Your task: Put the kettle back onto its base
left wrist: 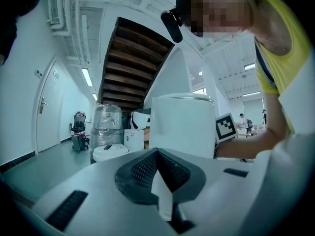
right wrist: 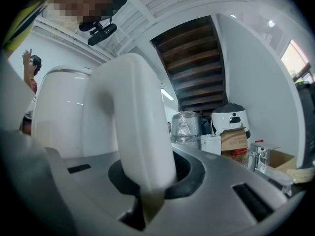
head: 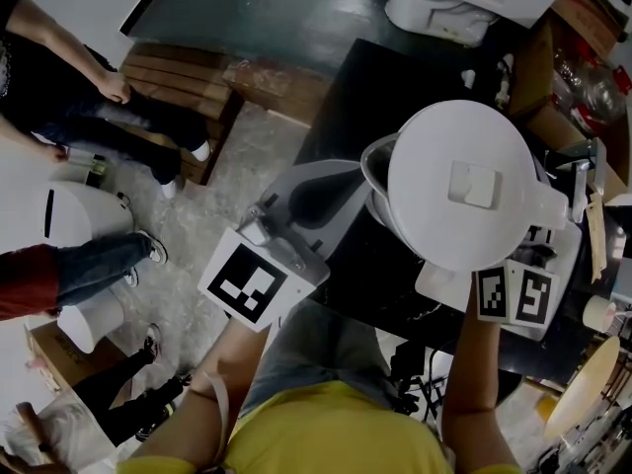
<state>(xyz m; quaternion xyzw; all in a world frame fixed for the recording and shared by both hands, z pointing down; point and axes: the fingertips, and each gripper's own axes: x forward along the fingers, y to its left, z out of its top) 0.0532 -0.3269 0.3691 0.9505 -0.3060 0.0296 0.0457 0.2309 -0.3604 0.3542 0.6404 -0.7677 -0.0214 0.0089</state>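
Kettle (head: 464, 186), one: right tool (right wrist: 147, 200) clamped on handle (right wrist: 130, 117), left tool (left wrist: 165, 200) on spout (head: 375, 161).

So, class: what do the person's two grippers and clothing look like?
Left gripper and right gripper are pale grey with dark pads. Left cube and right cube bear black-and-white square markers. The person wears a yellow top.

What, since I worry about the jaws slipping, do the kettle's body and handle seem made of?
Both look like plastic: kettle body white, smooth, semi-gloss, with soft light streaks on its wall; handle the same moulded white, one seamless curve.
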